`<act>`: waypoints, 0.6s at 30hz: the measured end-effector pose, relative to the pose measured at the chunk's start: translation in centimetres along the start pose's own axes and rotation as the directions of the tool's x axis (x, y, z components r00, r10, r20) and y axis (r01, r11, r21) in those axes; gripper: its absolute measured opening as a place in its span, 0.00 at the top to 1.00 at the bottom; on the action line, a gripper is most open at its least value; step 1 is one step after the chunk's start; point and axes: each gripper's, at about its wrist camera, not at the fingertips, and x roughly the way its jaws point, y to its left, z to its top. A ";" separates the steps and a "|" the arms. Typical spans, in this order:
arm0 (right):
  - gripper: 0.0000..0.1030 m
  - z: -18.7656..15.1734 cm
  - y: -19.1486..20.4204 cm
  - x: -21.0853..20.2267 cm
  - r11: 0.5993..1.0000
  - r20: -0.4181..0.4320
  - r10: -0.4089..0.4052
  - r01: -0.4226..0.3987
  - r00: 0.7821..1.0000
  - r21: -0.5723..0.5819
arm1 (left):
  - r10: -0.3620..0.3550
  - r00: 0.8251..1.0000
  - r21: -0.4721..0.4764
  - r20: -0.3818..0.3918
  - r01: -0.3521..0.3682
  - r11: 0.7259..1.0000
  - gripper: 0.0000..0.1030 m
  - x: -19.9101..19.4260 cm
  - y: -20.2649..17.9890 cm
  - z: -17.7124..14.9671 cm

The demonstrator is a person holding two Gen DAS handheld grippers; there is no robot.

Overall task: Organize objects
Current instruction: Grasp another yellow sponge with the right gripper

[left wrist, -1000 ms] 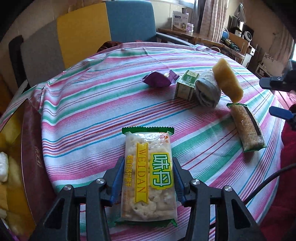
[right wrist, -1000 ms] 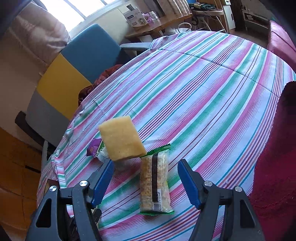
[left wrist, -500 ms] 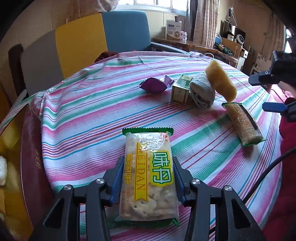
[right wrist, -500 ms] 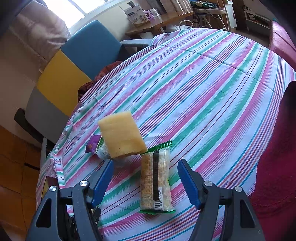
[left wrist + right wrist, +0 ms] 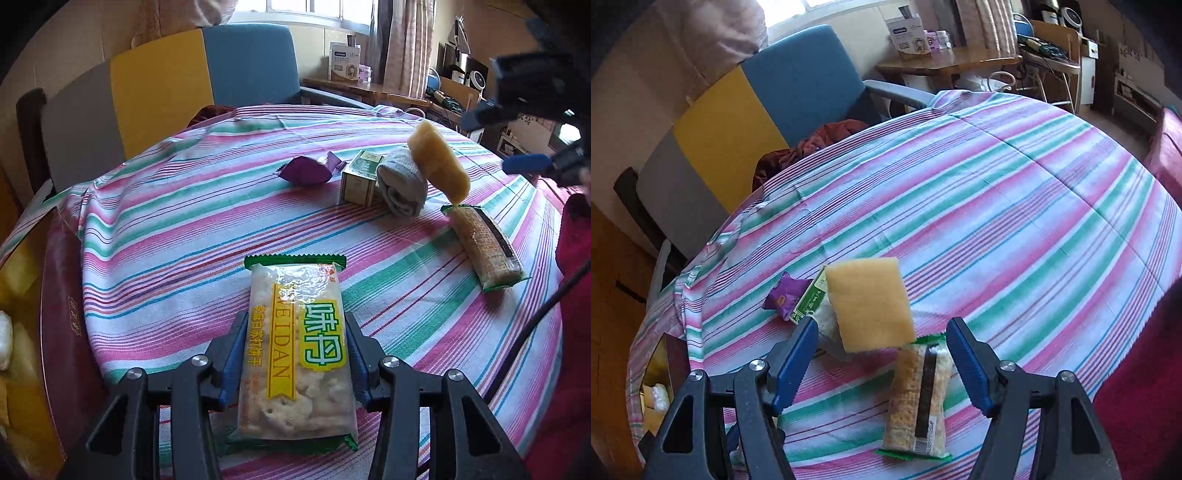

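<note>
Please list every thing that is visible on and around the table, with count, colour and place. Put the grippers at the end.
cracker pack: 1, clear with green ends, near table edge, between left jaws
second cracker pack: 1, clear with green ends, flat on cloth at right
sponge: 1, yellow, tilted against the sock
sock: 1, grey, rolled, beside box
box: 1, green and white, mid table
wrapper: 1, purple, left of box
tablecloth: 1, striped pink, green, white
chair: 1, grey, yellow, blue, behind table
left gripper: black with blue pads, shut on cracker pack
right gripper: black with blue pads, open, has just been opening, above second pack
</note>
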 end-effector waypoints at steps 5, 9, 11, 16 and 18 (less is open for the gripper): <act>0.24 0.4 0.3 3.1 1.000 -0.027 -0.012 0.011 1.000 -0.024 | -0.011 1.000 -0.005 -0.001 0.011 1.000 0.52 -0.1 0.1 0.0; 0.60 0.2 -0.5 3.1 0.999 -0.009 -0.031 0.031 0.999 -0.032 | -0.005 1.000 0.001 -0.001 0.005 1.000 0.52 -0.1 0.0 0.0; 0.72 0.5 -1.0 2.2 0.998 0.033 -0.062 0.062 0.998 -0.020 | -0.003 1.000 0.002 0.000 0.003 1.000 0.52 0.0 0.0 0.0; 0.79 1.3 -4.9 1.1 0.983 0.069 -0.137 0.127 0.988 0.129 | -0.006 1.000 -0.001 0.002 0.006 1.000 0.52 0.0 0.0 0.0; 0.79 1.3 -5.7 1.2 0.982 0.056 -0.096 0.086 0.994 0.168 | -0.006 1.000 -0.002 0.003 0.006 1.000 0.52 0.0 0.0 0.0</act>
